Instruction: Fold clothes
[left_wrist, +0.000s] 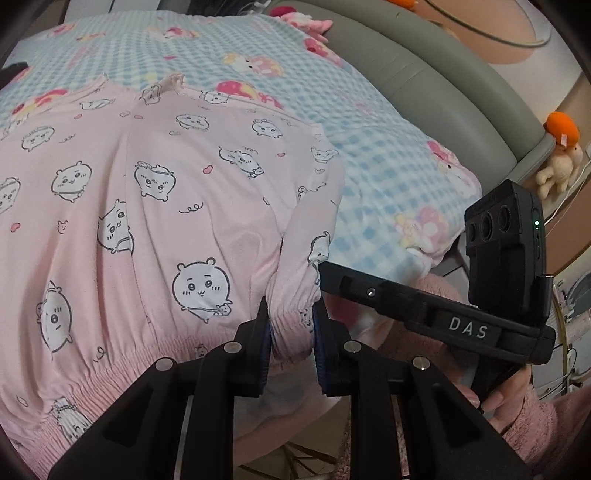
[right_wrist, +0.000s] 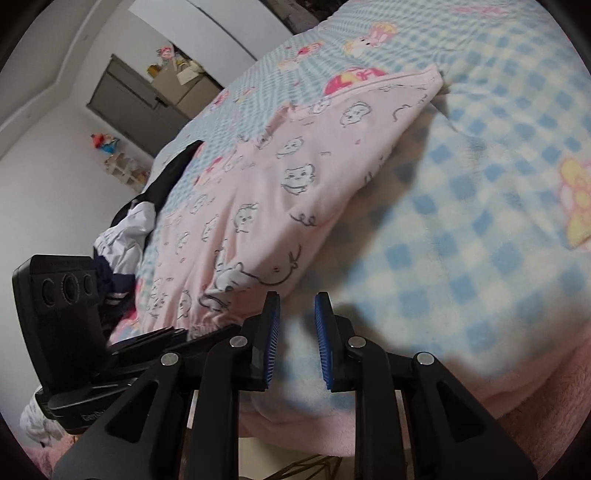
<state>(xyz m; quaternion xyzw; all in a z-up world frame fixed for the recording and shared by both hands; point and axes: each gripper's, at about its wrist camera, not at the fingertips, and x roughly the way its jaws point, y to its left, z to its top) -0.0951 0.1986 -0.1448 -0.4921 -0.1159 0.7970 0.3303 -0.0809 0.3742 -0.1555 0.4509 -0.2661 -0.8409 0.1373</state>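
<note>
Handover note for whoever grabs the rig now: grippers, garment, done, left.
Left gripper: shut on the elastic hem corner of the pink pajama top.
Right gripper: open, holding nothing, over the checked blanket just beside the top's hem.
Top lies spread on the blanket; dark and white clothes piled beyond it.
Done: hem corner gripped. Left: the folding itself, judged from the pictures.

bed (left_wrist: 388, 162) — blue-checked cartoon blanket | grey headboard (left_wrist: 424, 74) | white walls (right_wrist: 48, 177) — grey cabinet (right_wrist: 125, 96)
</note>
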